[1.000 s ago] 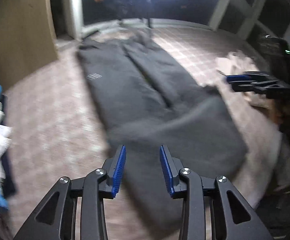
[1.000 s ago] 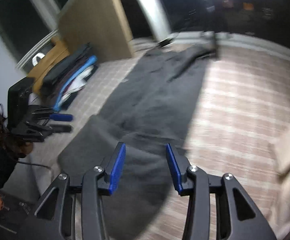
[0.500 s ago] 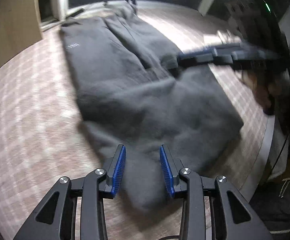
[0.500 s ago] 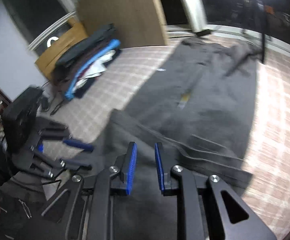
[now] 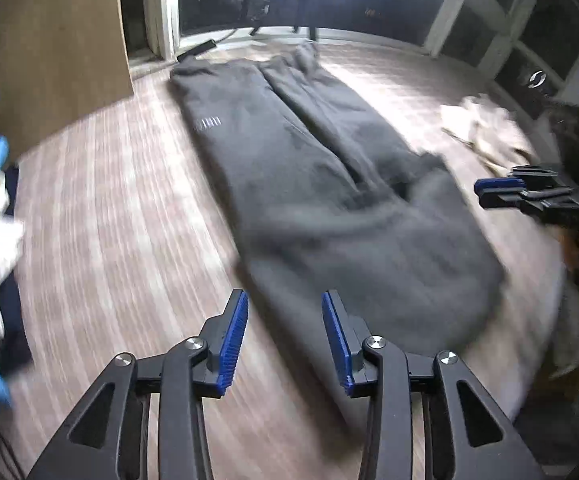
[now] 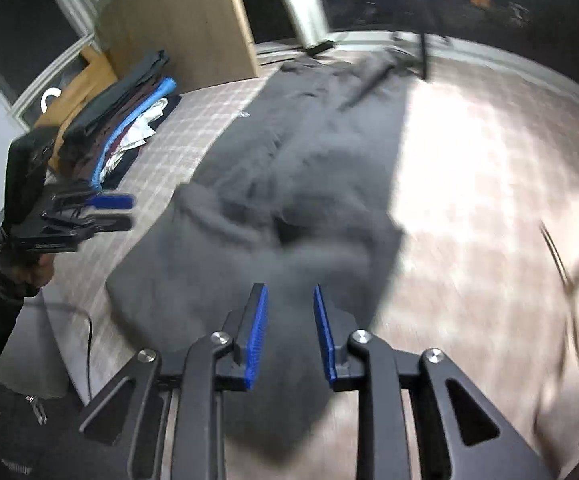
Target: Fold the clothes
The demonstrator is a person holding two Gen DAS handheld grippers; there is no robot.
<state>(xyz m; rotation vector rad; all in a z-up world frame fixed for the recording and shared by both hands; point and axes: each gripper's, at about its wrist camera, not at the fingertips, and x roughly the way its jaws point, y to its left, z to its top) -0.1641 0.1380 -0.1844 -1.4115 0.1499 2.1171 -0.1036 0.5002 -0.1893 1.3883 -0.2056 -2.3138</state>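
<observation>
In the left wrist view the grey trousers (image 5: 329,184) lie lengthwise on the checked bed (image 5: 101,216), bare cover either side; a small unreadable mark shows – left tool (image 5: 285,340) just opening, empty. The right wrist view alone shows stacked clothes (image 6: 125,120); right tool (image 6: 289,332) parted, just opening, gripping nothing.

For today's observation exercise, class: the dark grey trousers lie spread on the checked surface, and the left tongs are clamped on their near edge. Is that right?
Not quite. The dark grey trousers do lie spread on the checked surface, but the left tongs are not clamped on them: in the left wrist view the blue pads stand apart above the near edge, gripping nothing.
</observation>
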